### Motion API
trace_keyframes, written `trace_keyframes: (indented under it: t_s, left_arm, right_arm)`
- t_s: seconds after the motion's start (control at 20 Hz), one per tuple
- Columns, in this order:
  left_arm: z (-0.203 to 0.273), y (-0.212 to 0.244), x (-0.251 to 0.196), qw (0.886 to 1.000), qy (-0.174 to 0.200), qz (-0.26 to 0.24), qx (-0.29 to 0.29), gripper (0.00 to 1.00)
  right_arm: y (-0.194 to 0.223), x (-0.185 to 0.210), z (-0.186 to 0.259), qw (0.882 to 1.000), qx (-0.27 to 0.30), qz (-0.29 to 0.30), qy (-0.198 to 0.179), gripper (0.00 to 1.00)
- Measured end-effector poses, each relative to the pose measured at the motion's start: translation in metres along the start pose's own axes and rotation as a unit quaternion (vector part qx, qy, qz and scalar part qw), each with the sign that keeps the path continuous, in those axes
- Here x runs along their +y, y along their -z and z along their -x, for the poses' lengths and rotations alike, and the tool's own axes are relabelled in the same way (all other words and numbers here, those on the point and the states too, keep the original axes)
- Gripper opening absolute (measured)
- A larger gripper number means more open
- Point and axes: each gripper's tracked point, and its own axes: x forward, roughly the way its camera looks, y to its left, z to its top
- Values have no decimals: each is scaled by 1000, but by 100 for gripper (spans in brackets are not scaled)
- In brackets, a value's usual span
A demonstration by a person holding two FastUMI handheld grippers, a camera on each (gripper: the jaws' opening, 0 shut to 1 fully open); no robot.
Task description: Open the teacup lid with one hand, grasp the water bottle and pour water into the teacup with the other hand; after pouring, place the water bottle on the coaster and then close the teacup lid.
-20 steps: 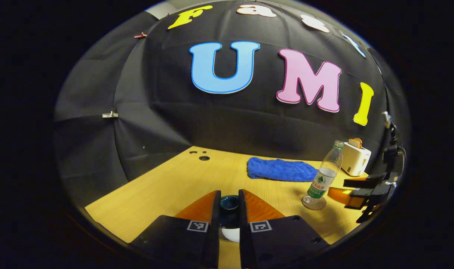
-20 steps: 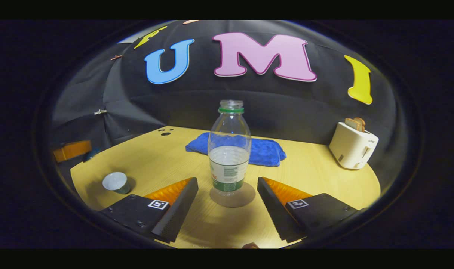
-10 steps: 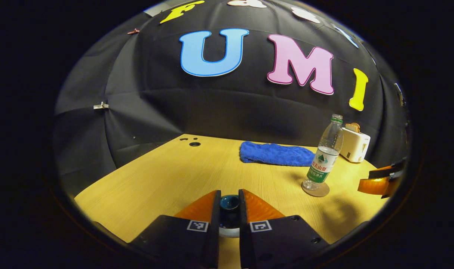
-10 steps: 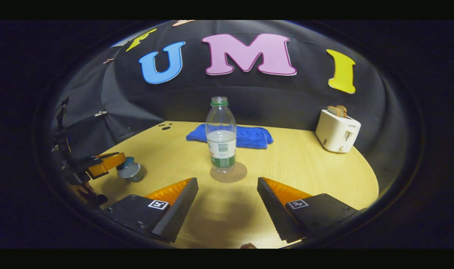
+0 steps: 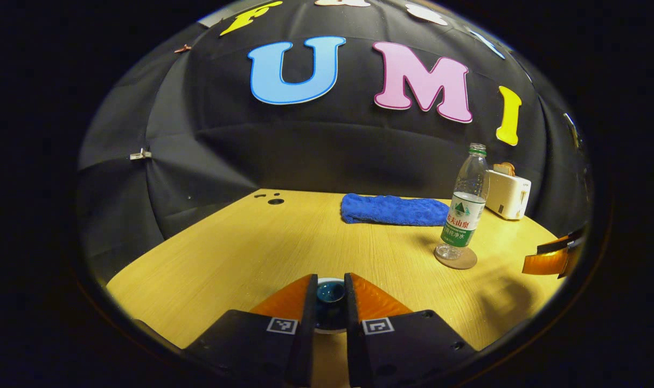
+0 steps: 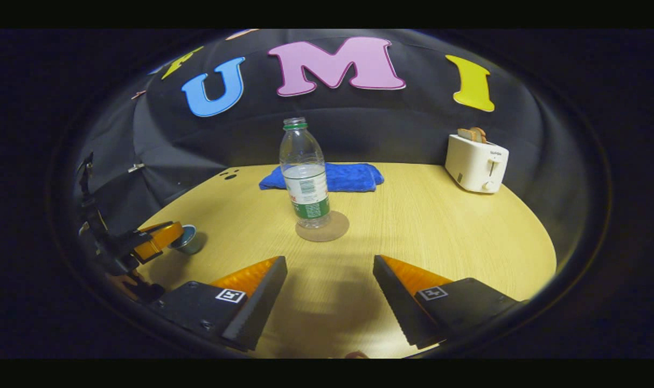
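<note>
Two fingers of the left gripper (image 5: pixel 329 318) clench the teacup lid (image 5: pixel 330 293) at 6 o'clock. The right gripper (image 6: pixel 329 293) stands released; the water bottle (image 6: pixel 304 172) sits upright on the coaster (image 6: pixel 332 230) at its 12 o'clock on the counter (image 6: pixel 440 226).

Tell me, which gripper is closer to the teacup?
Left. The left gripper is right at the teacup, holding its lid; the right gripper sits farther back, open.

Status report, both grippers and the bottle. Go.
Left gripper shut on teacup lid, over the teacup. Right gripper open, empty. Water bottle upright on coaster. Nothing in the way.
</note>
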Motion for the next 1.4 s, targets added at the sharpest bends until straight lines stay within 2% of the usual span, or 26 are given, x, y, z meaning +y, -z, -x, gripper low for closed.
trace_keyframes:
  t_s: [0.2,0.25,0.35,0.4,0.45,0.55,0.75,0.8,0.85,1.15,1.4]
  left_arm:
    - [1,-1,0,1000,5,4,-3,34]
    - [3,-5,0,1000,4,5,-8,52]
    - [8,-17,1,1000,1,2,-15,72]
    - [12,-23,1,1000,2,1,-19,76]
    - [17,-32,1,1000,0,-1,-23,86]
    - [29,-54,0,999,2,-9,-32,92]
    - [65,-111,-8,998,11,-22,-53,95]
    - [74,-125,-11,998,15,-24,-58,99]
    - [84,-139,-13,997,16,-28,-63,95]
    - [143,-217,-26,994,22,-31,-107,94]
    - [185,-248,-38,989,43,-21,-138,94]
  right_arm:
    - [-3,5,6,1000,-2,3,-5,100]
    - [-5,4,7,1000,-3,5,-5,100]
    - [-11,5,11,1000,-5,8,-7,100]
    - [-17,5,14,1000,-8,11,-6,100]
    - [-23,4,18,1000,-13,14,-5,100]
    - [-40,3,26,1000,-23,21,-4,100]
    - [-79,2,52,999,-50,20,-3,99]
    - [-89,1,61,998,-58,19,-3,99]
    - [-100,2,70,998,-65,18,-5,99]
    - [-149,3,132,992,-123,23,-4,99]
    - [-170,3,184,986,-169,13,8,99]
